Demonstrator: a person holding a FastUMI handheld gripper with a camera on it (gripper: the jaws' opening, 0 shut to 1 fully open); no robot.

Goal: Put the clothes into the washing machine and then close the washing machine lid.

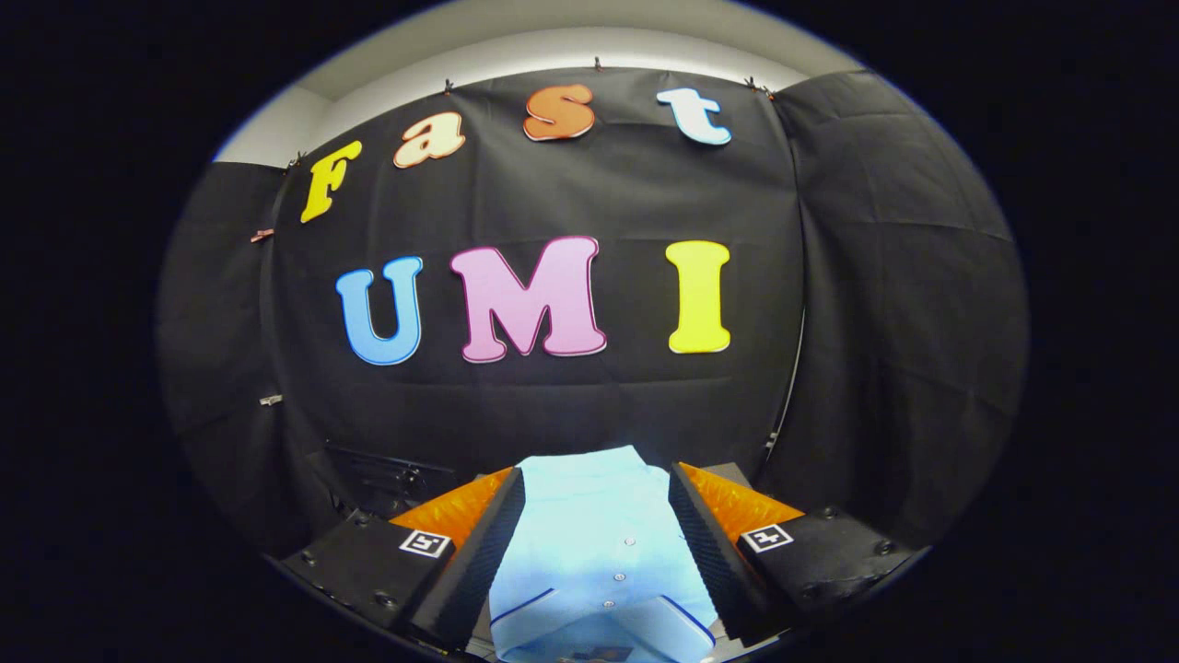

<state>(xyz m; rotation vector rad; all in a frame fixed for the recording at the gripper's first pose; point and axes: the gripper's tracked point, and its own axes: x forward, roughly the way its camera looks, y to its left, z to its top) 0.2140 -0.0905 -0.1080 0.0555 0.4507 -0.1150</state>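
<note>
the camera rides on the hand-held gripper [597, 543], looking forward along its fingers toward the near booth wall.

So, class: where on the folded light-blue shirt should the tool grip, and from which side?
Grip the shirt across its buttoned middle, coming from above. It lies flat and folded between the open tool's fingers, so pinching a fold there probably gathers several layers.

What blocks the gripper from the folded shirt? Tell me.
Nothing visible. The light blue shirt lies folded between the open fingers of the gripper and reaches just past their tips. Whether the fingers touch its sides cannot be told.
</note>
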